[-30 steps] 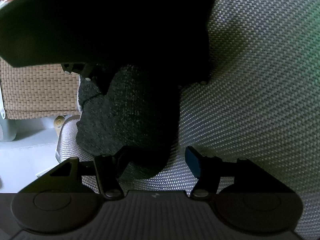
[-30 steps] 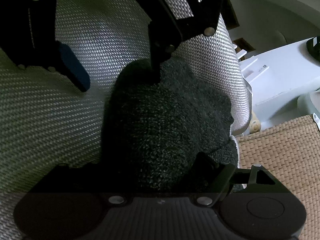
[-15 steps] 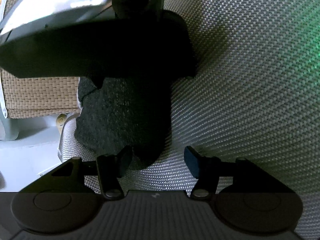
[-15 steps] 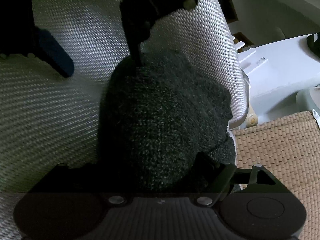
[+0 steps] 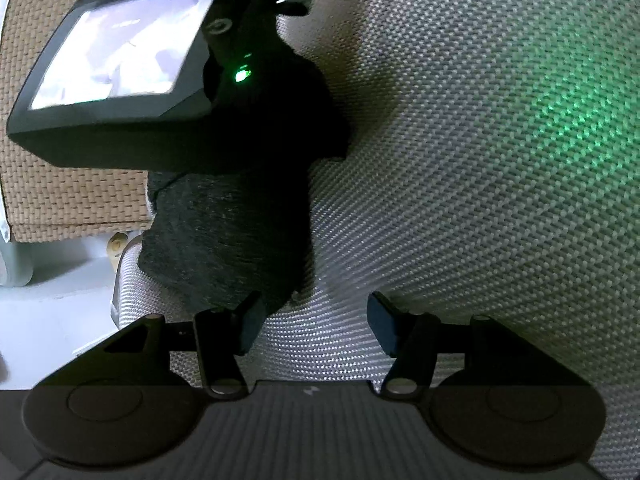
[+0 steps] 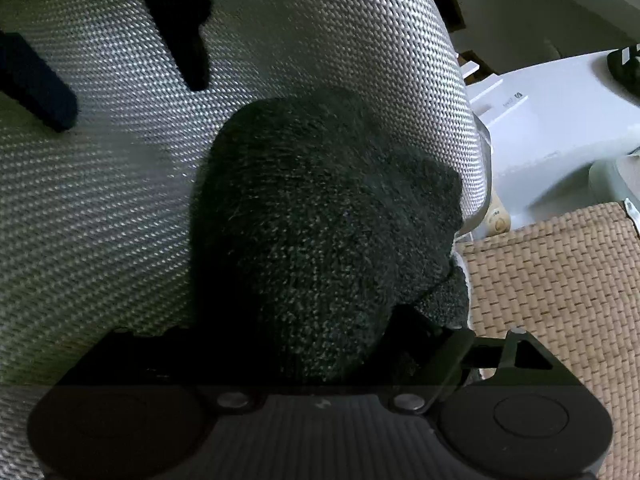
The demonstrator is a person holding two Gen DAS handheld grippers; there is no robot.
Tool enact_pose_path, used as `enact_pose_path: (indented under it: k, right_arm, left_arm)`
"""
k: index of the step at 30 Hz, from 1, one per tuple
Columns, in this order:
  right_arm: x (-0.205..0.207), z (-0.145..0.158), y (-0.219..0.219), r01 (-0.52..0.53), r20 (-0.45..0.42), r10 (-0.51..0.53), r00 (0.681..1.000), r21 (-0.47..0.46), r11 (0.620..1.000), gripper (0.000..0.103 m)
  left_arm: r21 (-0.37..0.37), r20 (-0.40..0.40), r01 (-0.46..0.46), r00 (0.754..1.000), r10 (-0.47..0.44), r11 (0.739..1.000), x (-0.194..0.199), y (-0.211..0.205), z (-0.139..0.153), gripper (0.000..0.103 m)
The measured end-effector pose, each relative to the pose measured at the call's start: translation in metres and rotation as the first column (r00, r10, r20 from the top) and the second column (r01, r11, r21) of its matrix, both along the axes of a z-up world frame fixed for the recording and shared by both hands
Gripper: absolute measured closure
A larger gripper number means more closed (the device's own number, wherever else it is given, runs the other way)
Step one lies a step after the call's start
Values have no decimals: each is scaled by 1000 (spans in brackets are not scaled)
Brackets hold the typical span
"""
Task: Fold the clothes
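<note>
On the grey woven cushion [image 5: 460, 168] lies a dark knit garment [image 6: 320, 220], beside a tan wicker mat [image 6: 560, 280]. Left gripper [image 5: 312, 324] jaws gape empty; right gripper [image 6: 320, 360] jaws hidden—cannot tell; its screen [image 5: 116, 56] shows only leftward.

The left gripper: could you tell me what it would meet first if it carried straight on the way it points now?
Most likely the grey woven cushion, which fills the view ahead of the open left gripper. The dark knitted garment lies just off its left finger, so it might brush that; depth is unclear.

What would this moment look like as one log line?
task: fold clothes | left gripper: open, empty | right gripper: on dark knit garment, jaws hidden | surface: grey woven cushion
</note>
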State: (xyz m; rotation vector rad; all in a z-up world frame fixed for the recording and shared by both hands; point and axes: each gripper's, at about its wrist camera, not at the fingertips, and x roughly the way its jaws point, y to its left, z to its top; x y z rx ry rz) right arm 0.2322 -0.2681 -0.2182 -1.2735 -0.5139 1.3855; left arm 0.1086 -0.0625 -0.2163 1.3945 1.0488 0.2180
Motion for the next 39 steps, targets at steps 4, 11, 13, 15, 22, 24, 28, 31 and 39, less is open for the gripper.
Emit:
enact_pose_path:
  k: [4,11,13,15,22,24,28,31,39]
  right_arm:
    - [3,0,6,11,0,-11,1000,0,1000,17]
    - [9,1,14,19,5,-20,1000,4,1000,16]
    - [10,1,16,25,7,-25,1000,3,1000,15]
    - [12,1,19,30,12,-30,999,2,1000,15]
    - [15,2,28,40,18,-40,999,-2,999,14]
    - [16,1,30,42,22,-42,999,-2,999,13]
    - [18,1,35,45,33,-44,998,-5,999,13]
    - [19,1,38,54,38,-54,998,-4,999,13]
    - [24,2,46,75,24,-75,997,-2,997,11]
  left_arm:
    - [-4,-8,5,1000,-5,1000,-2,-2,-4,42]
    - [-7,-13,7,1000,-7,1000,-3,-3,-4,44]
    - [-8,-13,8,1000,-9,1000,-4,-4,-4,44]
    - [-9,-13,9,1000,-9,1000,-5,-4,-4,45]
    - [-13,-13,12,1000,-12,1000,-6,-4,-4,45]
    - [-13,-12,12,1000,-12,1000,-6,-3,-4,46]
    - [-14,-10,11,1000,-11,1000,-9,-5,-6,46]
    - [-15,-8,9,1000,-10,1000,-10,-5,-6,46]
    - [-17,-4,7,1000,-7,1000,-7,1,-5,46]
